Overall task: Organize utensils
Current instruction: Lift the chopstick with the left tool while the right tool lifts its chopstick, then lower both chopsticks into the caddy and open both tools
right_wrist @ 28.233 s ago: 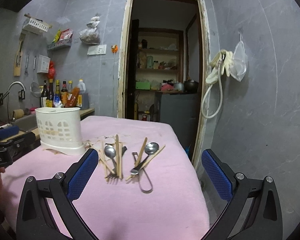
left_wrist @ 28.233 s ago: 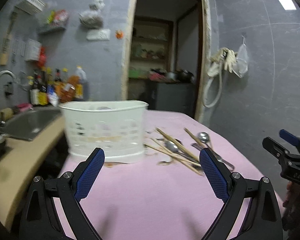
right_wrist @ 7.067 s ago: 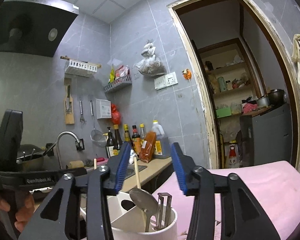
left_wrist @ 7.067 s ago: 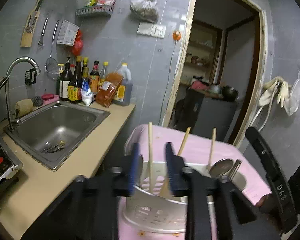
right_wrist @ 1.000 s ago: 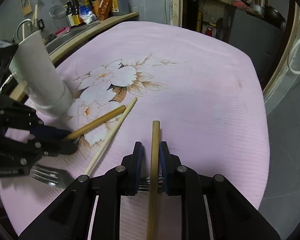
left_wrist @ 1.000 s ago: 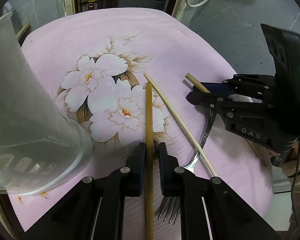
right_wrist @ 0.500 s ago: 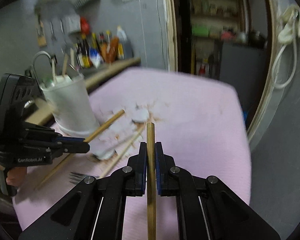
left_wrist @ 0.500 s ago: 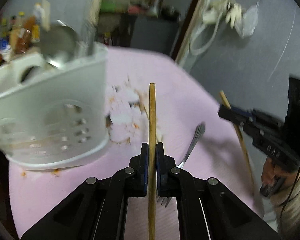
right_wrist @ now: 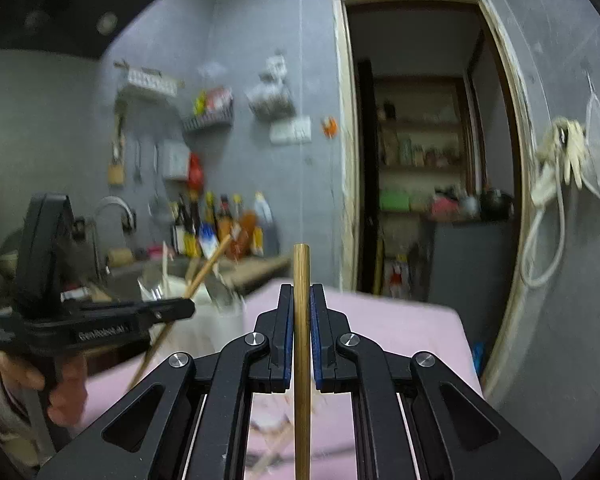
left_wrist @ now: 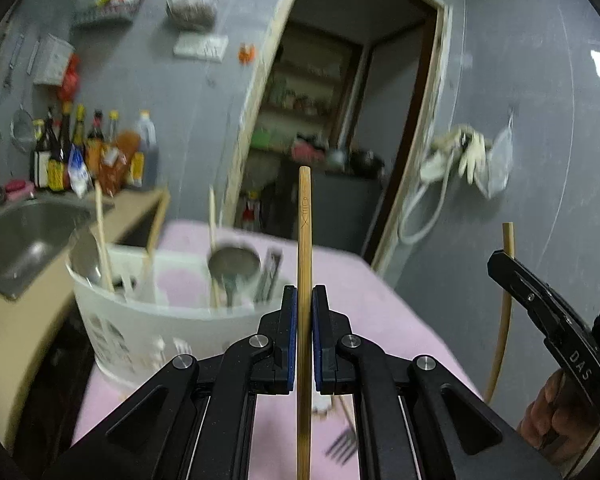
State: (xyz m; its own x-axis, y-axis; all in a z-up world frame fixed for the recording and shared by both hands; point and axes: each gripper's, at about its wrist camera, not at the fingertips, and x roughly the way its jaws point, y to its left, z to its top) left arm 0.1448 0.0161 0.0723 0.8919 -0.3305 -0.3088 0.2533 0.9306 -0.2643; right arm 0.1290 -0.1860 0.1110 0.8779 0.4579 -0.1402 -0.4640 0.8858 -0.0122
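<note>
My left gripper is shut on a wooden chopstick that stands upright between its blue pads. To its left sits the white utensil holder, holding chopsticks, a spoon and other metal pieces. A fork lies on the pink tablecloth below. My right gripper is shut on a second chopstick, also upright; that gripper shows at the right in the left wrist view. The left gripper with its chopstick appears at the left of the right wrist view.
A steel sink and counter with sauce bottles lie left of the table. A doorway opens behind the table. A hose and gloves hang on the right wall. A hand grips the right tool.
Both grippers have lifted their chopsticks off the tablecloth and tilted from looking down at the table to nearly level. The holder now sits just ahead-left of the left gripper.
</note>
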